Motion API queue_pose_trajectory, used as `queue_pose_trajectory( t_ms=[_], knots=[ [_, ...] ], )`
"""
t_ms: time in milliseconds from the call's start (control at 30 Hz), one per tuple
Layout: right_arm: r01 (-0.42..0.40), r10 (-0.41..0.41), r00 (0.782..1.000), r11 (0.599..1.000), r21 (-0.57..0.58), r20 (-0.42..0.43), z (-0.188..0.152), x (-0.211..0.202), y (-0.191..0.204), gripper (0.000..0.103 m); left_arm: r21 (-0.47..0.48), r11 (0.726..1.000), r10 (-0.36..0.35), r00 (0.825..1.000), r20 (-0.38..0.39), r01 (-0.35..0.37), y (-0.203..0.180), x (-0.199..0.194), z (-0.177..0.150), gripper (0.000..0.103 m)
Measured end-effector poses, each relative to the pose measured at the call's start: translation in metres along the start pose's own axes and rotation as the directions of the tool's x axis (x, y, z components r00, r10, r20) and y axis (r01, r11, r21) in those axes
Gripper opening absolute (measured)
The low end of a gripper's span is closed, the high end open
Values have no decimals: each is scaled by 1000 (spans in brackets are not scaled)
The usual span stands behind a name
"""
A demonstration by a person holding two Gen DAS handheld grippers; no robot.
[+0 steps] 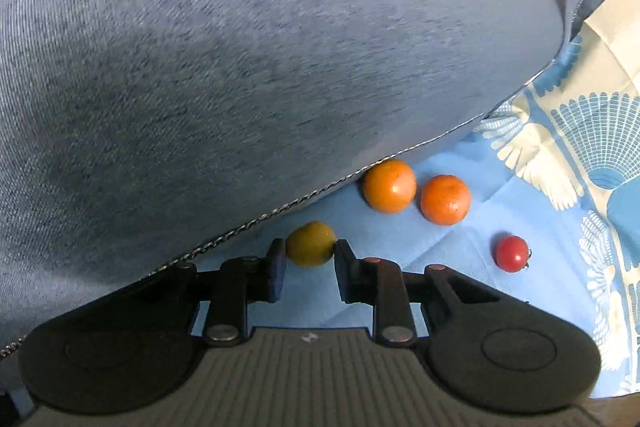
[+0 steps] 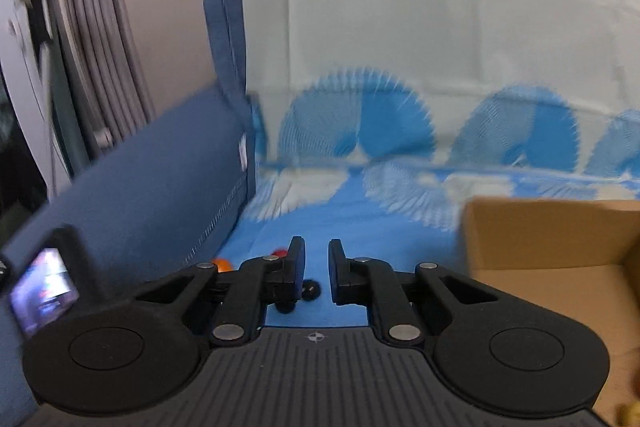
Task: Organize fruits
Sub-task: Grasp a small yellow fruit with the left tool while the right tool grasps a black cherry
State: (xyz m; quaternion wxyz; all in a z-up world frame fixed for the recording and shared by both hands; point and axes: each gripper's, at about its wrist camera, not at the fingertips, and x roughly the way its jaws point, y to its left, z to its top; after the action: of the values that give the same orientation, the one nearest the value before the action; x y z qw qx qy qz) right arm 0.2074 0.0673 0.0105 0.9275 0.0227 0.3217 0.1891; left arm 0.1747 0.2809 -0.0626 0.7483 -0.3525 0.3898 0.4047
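Claw on my left pinches only the near half of the yellow-green fruit on the blue bedsheet beside the denim cushion, so lifting could squirt it under there; my right claw is shut, empty.

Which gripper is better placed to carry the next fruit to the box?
Left. The left gripper is already shut on the yellow-green fruit, by the two orange fruits. The right gripper is shut, holds nothing, and sits beside the cardboard box.
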Motion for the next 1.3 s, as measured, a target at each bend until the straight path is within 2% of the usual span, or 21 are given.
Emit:
queue_pose_trajectory(
  t_ms=[67,133,167,233,300,400,533,567,633,667,800,967,1167,1300],
  knots=[
    [-3,5,997,1000,30,-72,1,36,1,16,-6,1000,-4,1000,-11,4,-3,5,2,29],
    [13,-4,990,998,66,-140,0,71,0,30,-11,1000,-7,1000,-11,7,-2,4,3,29],
    [14,3,985,995,96,-171,-1,86,-3,31,-12,1000,-9,1000,-13,9,-3,6,4,29],
    [10,26,978,985,170,-206,0,112,-11,36,-14,1000,-14,1000,-26,14,-3,7,3,29],
    [49,14,969,968,247,-248,0,132,-20,41,-15,1000,-17,999,-36,17,-5,11,4,29],
    [76,27,952,944,320,-305,-3,157,-24,41,-18,1000,-24,999,-41,23,-7,15,6,29],
    [102,-18,937,969,225,-348,-8,170,-9,41,-27,999,-29,998,-54,27,-7,16,8,29],
    [104,-29,938,974,201,-344,-10,170,-6,39,-26,999,-30,998,-54,28,-8,17,9,29],
    [101,-34,938,979,179,-344,-10,169,-3,27,-18,999,-30,998,-56,29,-9,17,8,29],
    [102,-36,940,979,177,-340,-10,171,-4,27,-15,999,-29,998,-55,28,-9,18,8,29],
    [115,-51,947,976,185,-318,-11,160,-8,26,-11,999,-37,998,-59,36,-9,18,8,29],
    [99,-48,964,977,186,-260,-5,123,-18,26,20,999,-45,997,-56,46,-11,17,4,29],
    [45,-25,989,989,141,-143,7,49,-21,26,117,990,-76,996,-39,80,-19,8,-9,29],
    [27,-23,999,993,117,-37,7,-10,-33,26,215,970,-109,994,-30,113,-21,-5,-21,29]
  ],
)
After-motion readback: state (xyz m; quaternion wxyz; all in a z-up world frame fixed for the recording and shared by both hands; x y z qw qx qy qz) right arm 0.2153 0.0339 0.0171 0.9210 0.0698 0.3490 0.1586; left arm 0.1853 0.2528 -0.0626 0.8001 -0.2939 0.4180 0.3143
